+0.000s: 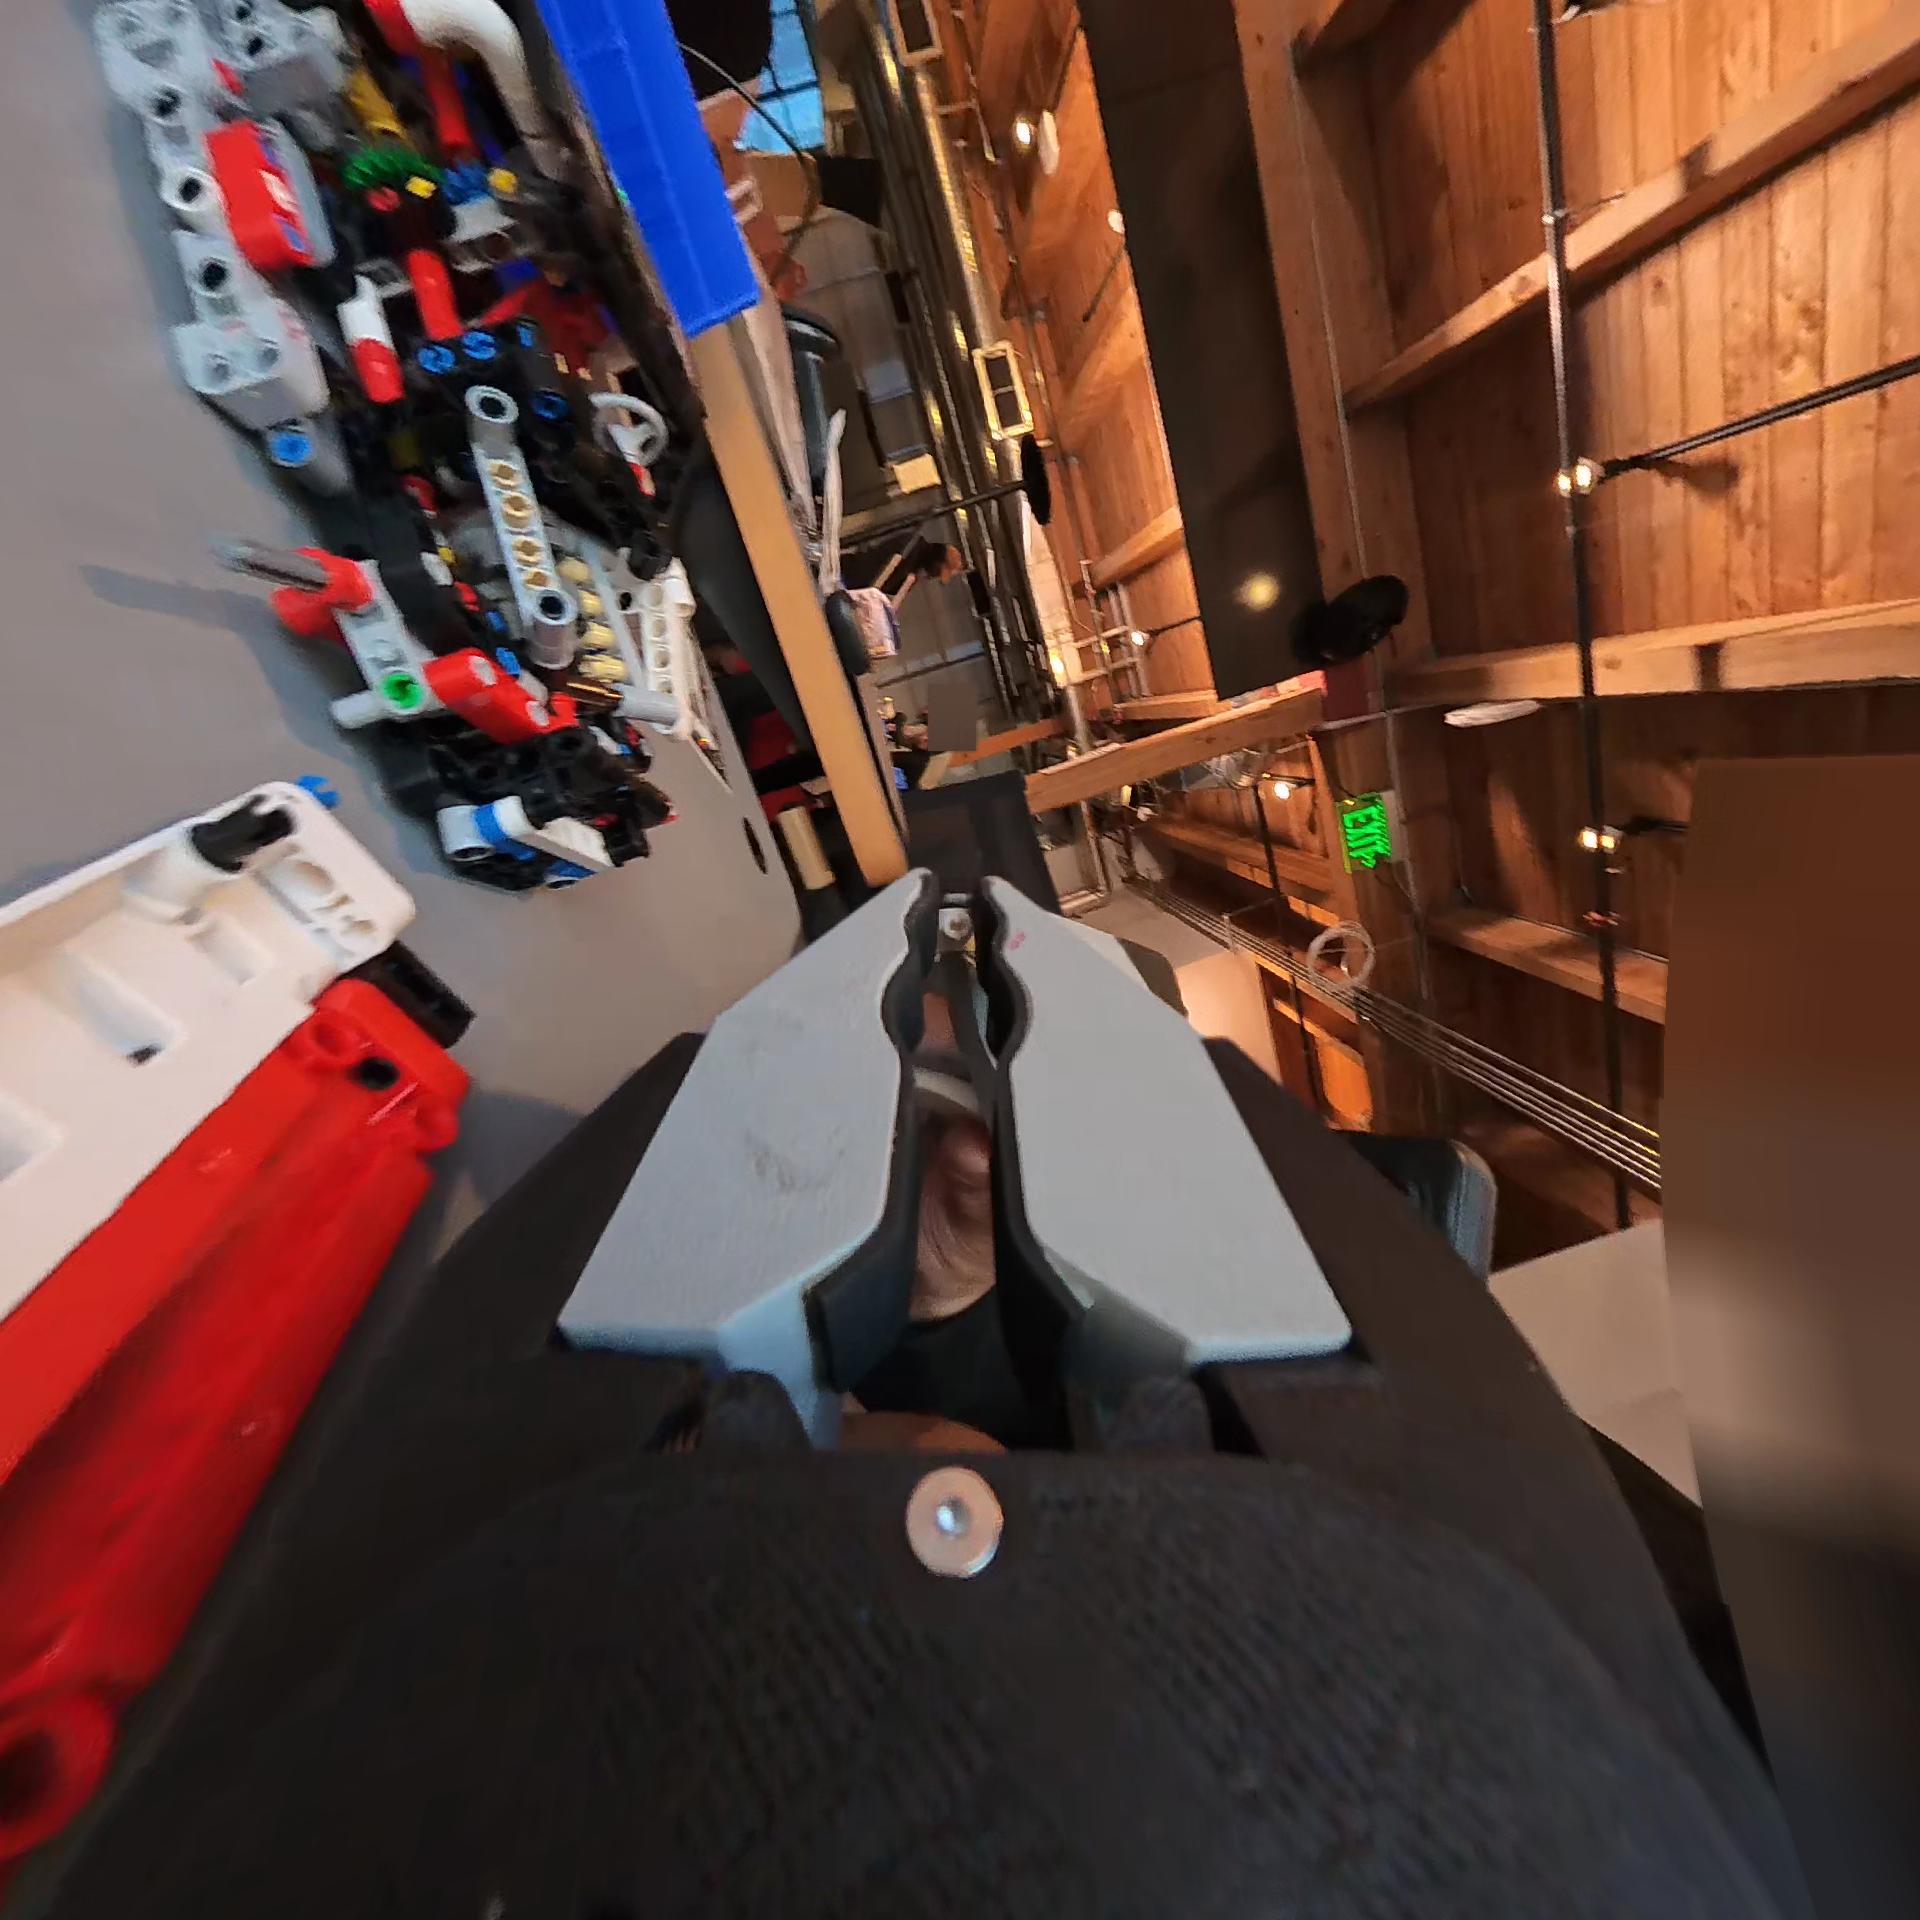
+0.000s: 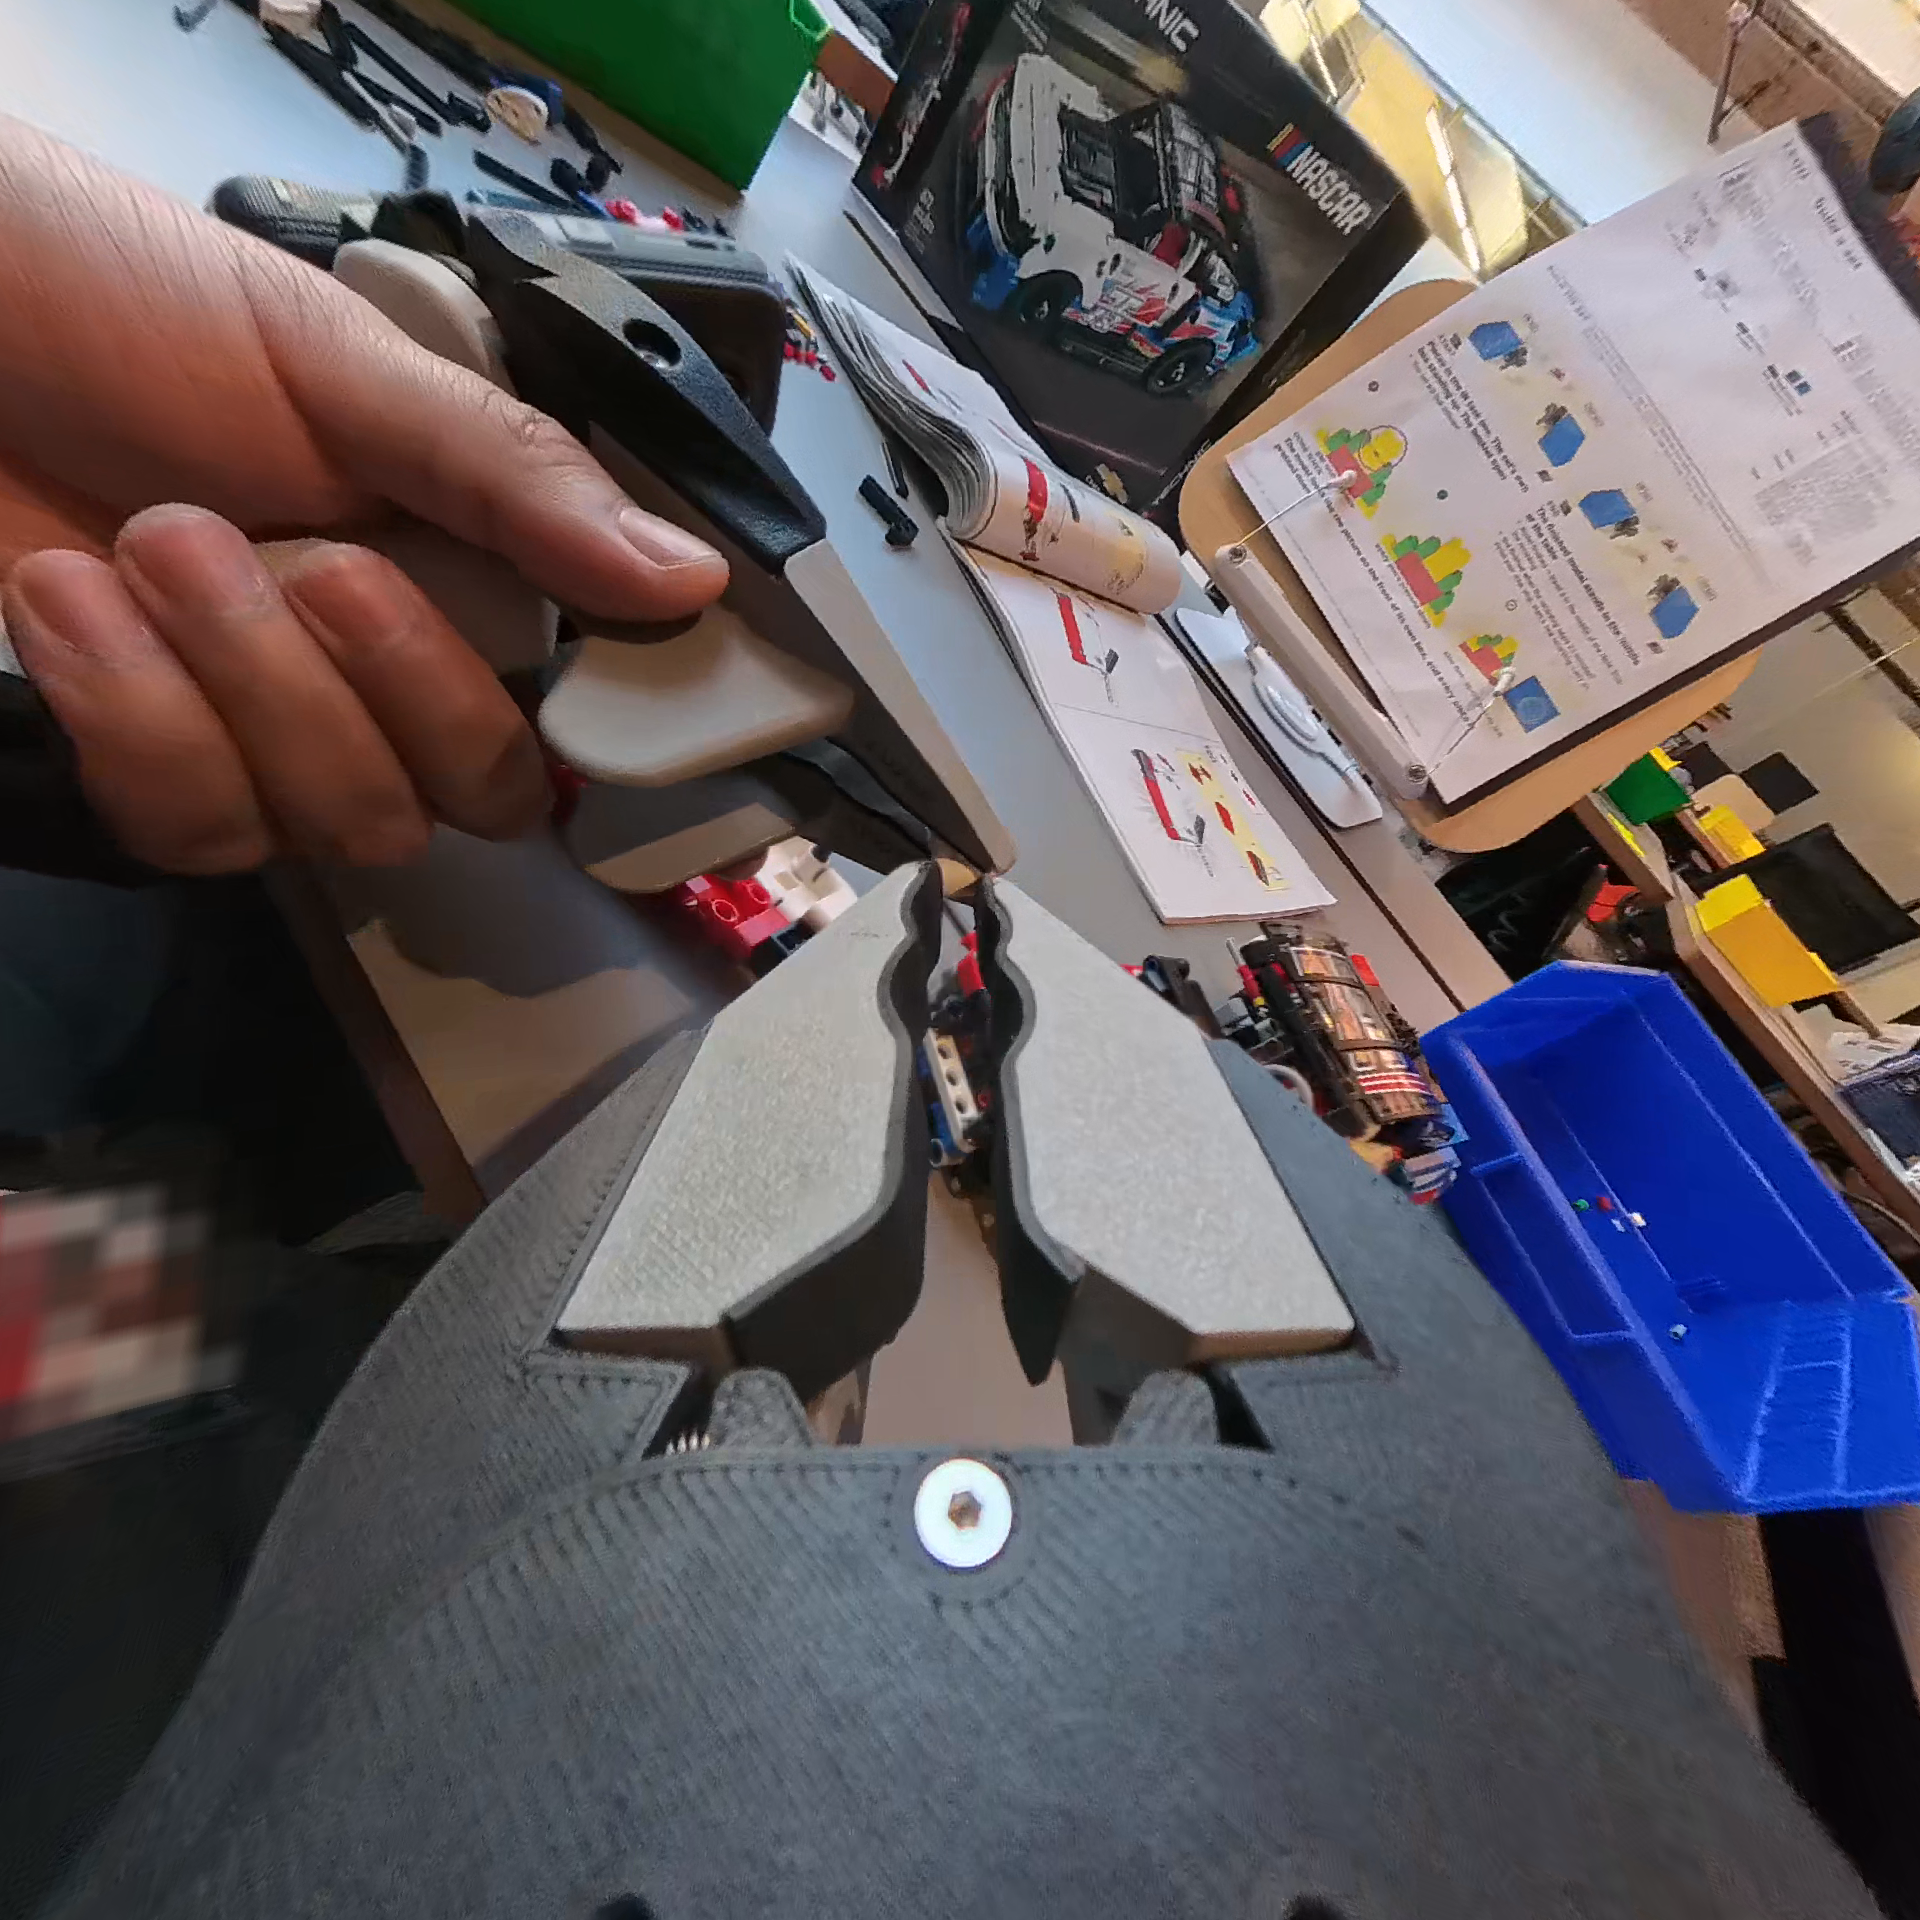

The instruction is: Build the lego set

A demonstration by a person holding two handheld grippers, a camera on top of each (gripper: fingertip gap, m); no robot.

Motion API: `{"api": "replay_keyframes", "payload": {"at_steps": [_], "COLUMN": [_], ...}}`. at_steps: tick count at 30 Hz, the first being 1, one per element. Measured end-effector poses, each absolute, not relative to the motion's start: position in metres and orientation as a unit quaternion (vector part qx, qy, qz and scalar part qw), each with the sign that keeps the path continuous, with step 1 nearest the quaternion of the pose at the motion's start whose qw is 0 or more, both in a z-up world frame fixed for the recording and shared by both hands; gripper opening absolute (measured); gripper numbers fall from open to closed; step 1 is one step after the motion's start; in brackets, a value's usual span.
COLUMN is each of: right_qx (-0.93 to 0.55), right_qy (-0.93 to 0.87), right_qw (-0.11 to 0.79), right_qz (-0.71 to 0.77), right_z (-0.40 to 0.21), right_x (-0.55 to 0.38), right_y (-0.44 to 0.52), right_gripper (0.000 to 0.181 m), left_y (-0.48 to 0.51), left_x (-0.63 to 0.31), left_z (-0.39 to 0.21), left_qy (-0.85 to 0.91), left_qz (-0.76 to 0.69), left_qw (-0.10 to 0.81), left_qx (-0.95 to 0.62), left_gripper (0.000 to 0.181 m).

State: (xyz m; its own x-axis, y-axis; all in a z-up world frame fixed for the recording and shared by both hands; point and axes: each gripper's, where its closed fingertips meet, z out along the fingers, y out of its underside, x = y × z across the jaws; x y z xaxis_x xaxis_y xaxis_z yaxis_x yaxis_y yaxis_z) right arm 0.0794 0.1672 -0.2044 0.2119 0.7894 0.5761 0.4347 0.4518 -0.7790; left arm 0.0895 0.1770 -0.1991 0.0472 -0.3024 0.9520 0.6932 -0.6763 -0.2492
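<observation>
The half-built car chassis (image 1: 457,499) lies on the grey table (image 1: 104,499), with red and white body panels (image 1: 187,1039) unattached beside it, while the left gripper (image 1: 957,914) pinches a small pale piece (image 1: 954,928) and the right gripper (image 2: 958,896) stands narrowly parted, seemingly empty.

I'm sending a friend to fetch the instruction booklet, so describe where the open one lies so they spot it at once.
Start at the tall car-picture box standing on the grey table. The open booklet lies flat in front of it, pages folded back. Unlike the sheet on the tilted board, it shows red parts.
</observation>
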Motion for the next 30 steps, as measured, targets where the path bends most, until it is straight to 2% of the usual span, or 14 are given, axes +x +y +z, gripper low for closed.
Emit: {"api": "replay_keyframes", "payload": {"at_steps": [10, 13, 18, 19, 21, 23, 30], "right_qx": [-0.488, -0.484, -0.458, -0.45, -0.426, -0.392, -0.29], "right_qy": [-0.62, -0.628, -0.646, -0.65, -0.661, -0.673, -0.71], "right_qw": [0.598, 0.596, 0.603, 0.606, 0.614, 0.625, 0.641], "right_qz": [0.145, 0.129, 0.099, 0.09, 0.07, 0.046, -0.006], "right_z": [-0.214, -0.218, -0.219, -0.218, -0.216, -0.213, -0.21], "right_x": [0.078, 0.083, 0.093, 0.095, 0.097, 0.097, 0.088], "right_y": [0.169, 0.172, 0.174, 0.174, 0.173, 0.169, 0.149], "right_gripper": [0.003, 0.003, 0.002, 0.002, 0.002, 0.002, 0.003], "left_y": [0.178, 0.178, 0.172, 0.167, 0.161, 0.155, 0.14], "left_x": [0.088, 0.087, 0.083, 0.087, 0.085, 0.086, 0.095], "left_z": [-0.204, -0.203, -0.188, -0.191, -0.213, -0.223, -0.225], "left_qy": [-0.147, -0.132, 0.028, 0.098, 0.21, 0.27, 0.288], "left_qz": [-0.659, -0.656, -0.57, -0.537, -0.432, -0.38, -0.43], "left_qw": [0.371, 0.373, 0.428, 0.425, 0.407, 0.39, 0.341], "left_qx": [-0.637, -0.643, -0.701, -0.722, -0.777, -0.794, -0.785], "left_gripper": [0.012, 0.021, 0.019, 0.017, 0.023, 0.024, 0.023]}}
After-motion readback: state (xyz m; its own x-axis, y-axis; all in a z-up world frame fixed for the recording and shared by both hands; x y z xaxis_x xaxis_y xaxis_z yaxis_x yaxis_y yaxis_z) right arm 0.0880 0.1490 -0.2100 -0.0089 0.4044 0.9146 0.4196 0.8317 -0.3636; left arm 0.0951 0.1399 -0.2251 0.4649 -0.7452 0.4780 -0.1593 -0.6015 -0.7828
